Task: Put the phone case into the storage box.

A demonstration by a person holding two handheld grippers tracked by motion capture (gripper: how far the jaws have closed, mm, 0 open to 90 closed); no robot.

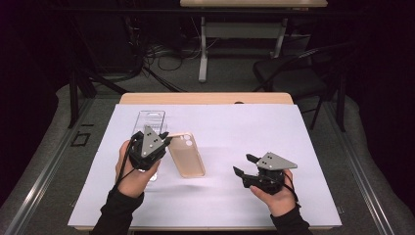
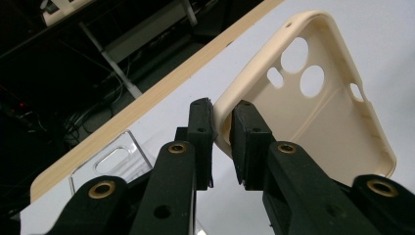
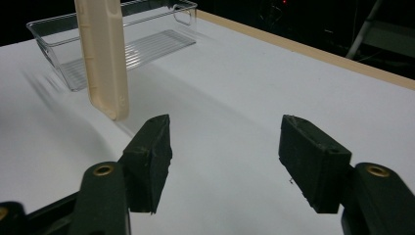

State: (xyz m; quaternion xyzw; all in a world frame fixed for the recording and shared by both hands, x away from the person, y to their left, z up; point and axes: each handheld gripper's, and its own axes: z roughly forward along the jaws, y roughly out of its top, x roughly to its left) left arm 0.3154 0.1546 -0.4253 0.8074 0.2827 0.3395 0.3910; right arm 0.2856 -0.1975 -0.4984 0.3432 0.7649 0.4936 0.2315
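dim room with cables on the far floor, wooden table (image 1: 205,98) under a matte white sheet (image 1: 235,147). clear ribbed plastic tray (image 1: 149,120) far left. left gripper (image 2: 221,142) clamped on the smooth beige phone case (image 2: 313,98), lifted left of centre. right gripper (image 3: 225,161) jaws apart, nothing between.

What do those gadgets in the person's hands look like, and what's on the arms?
Each hand grips a black tool: the left gripper and right gripper have two blocky black jaws with brass-ringed holes, a grey three-cornered plate on top and a trailing black cable. Both sleeves are black.
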